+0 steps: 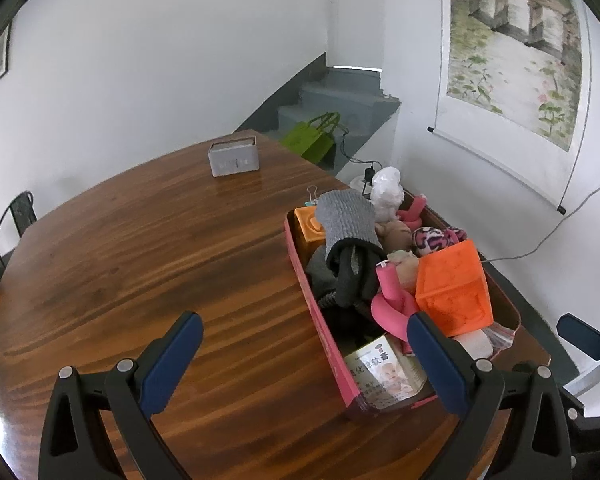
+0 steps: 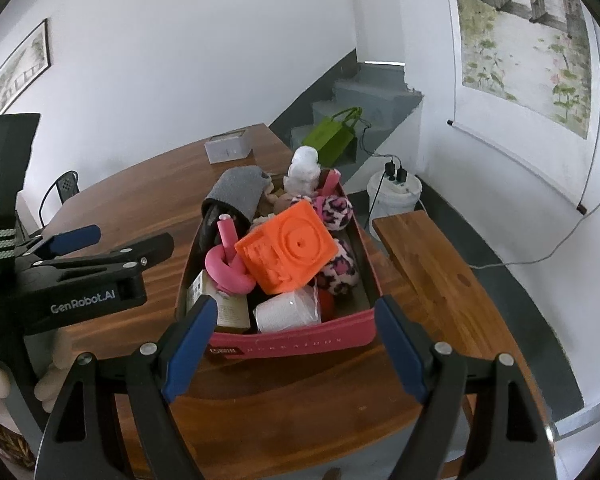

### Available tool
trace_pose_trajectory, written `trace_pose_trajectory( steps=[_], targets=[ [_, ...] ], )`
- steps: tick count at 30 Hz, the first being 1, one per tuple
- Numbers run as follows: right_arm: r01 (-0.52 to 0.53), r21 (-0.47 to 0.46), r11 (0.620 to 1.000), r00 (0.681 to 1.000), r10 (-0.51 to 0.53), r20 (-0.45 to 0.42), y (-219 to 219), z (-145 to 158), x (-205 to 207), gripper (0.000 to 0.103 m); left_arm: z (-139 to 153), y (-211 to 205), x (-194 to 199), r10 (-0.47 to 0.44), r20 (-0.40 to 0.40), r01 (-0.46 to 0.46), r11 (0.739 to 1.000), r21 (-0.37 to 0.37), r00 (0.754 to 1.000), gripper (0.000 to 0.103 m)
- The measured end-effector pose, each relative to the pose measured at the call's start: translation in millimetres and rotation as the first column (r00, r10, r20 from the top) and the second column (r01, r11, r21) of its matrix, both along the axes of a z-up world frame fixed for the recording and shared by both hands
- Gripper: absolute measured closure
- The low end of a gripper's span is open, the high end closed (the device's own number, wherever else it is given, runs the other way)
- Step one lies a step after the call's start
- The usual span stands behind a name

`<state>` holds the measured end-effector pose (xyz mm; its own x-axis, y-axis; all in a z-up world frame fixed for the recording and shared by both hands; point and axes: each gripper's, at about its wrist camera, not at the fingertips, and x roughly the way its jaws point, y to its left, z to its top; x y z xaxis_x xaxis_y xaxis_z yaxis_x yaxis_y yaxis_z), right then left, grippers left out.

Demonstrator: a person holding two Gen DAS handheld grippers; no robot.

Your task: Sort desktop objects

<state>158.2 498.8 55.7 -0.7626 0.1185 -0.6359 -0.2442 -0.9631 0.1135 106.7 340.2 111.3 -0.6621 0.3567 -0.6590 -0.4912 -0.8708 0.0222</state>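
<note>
A pink box (image 1: 324, 328) (image 2: 292, 338) full of objects stands on the wooden table (image 1: 140, 264). On top lie an orange cube (image 1: 454, 290) (image 2: 288, 250), a grey knit sock (image 1: 346, 220) (image 2: 238, 192), a pink foam loop (image 2: 226, 268), a leopard plush toy (image 2: 338, 268), a white roll (image 2: 288, 312) and a small carton (image 1: 384, 372). My left gripper (image 1: 304, 360) is open and empty above the table, beside the box's near left corner. My right gripper (image 2: 292, 340) is open and empty, just in front of the box's near end.
A grey tissue box (image 1: 234, 158) (image 2: 226, 148) stands at the table's far end. A wooden bench (image 2: 432, 272) lies right of the table. A white bucket (image 2: 394, 196) and a green bag (image 2: 334, 134) stand on the floor by the stairs. A chair (image 1: 16, 216) stands at the left.
</note>
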Motion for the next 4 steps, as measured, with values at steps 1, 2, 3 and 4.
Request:
trace_pose_trajectory(
  steps=[1, 2, 3, 4],
  targets=[
    [0.001, -0.004, 1.000, 1.000, -0.001, 0.002, 0.0, -1.0, -0.6, 0.020, -0.4, 0.1, 0.8, -0.001, -0.008, 0.001, 1.000, -0.004, 1.000, 0.000],
    [0.002, -0.008, 1.000, 1.000, -0.002, 0.003, -0.1, -1.8, -1.0, 0.020, -0.8, 0.3, 1.7, -0.003, -0.015, 0.002, 1.000, -0.008, 1.000, 0.000],
    [0.002, -0.011, 1.000, 1.000, -0.002, 0.001, -0.7, -1.7, -0.8, 0.020, -0.9, -0.1, 1.4, -0.008, -0.013, 0.008, 1.000, -0.007, 1.000, 0.000],
    [0.002, -0.014, 1.000, 1.000, -0.002, -0.001, -1.4, -1.6, -0.6, 0.019, -0.9, -0.5, 1.2, -0.013, -0.011, 0.013, 1.000, -0.006, 1.000, 0.000]
  ],
)
